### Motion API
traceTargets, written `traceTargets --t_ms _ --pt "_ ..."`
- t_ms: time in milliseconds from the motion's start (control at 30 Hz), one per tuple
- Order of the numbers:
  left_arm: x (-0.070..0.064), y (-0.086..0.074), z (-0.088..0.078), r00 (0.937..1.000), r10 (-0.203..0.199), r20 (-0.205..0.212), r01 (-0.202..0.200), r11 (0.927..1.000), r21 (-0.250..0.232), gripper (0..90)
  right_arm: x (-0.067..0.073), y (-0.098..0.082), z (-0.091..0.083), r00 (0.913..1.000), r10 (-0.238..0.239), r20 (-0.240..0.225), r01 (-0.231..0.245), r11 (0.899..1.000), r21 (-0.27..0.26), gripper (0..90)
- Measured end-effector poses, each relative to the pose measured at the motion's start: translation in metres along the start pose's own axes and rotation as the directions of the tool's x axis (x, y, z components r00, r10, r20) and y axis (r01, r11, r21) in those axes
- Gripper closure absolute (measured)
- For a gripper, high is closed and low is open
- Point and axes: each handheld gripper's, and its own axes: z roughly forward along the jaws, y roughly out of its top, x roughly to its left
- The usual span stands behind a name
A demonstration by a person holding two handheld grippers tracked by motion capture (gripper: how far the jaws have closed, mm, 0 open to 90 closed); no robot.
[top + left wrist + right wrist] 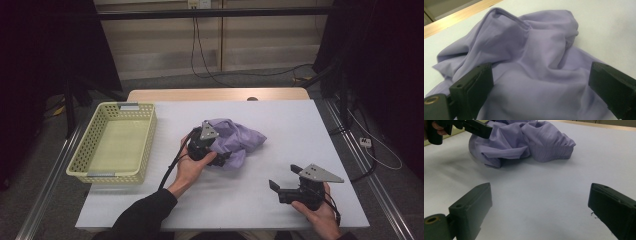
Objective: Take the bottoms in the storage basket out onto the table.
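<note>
Lying crumpled mid-table beside the yellow basket [114, 141], the purple cloth [236, 138] sits under the left gripper [223, 159], jaws spread over it, while the right gripper [283, 177] hovers nearby, also spread.

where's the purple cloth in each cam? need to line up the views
High view: purple cloth crumpled at table centre, right of the yellow basket, with the left gripper over its near-left edge.
Left gripper view: the cloth spreads across the middle, running between the open jaws.
Right gripper view: top centre, well beyond the open jaws.
Shared landmark: the white table, under the cloth in all three.
</note>
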Motion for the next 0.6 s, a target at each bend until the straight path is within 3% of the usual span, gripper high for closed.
traceTargets --t_ms 67,200,600 --pt "-0.001 0.000 -0.002 0.9999 0.017 0.004 -0.017 0.9998 0.008 5.9 0.000 0.000 0.001 1.0000 -0.003 -0.001 0.003 1.000 0.002 5.4" --pt "-0.004 -0.002 -0.009 0.9998 -0.006 -0.021 0.006 1.0000 0.004 6.1 0.000 0.000 0.001 1.0000 -0.001 -0.004 0.001 1.000 0.002 5.4" --pt "-0.008 -0.002 -0.022 0.9996 -0.010 -0.027 0.010 0.9998 -0.016 6.7 0.001 -0.001 -0.002 1.0000 -0.006 -0.003 0.006 1.000 -0.003 5.4"
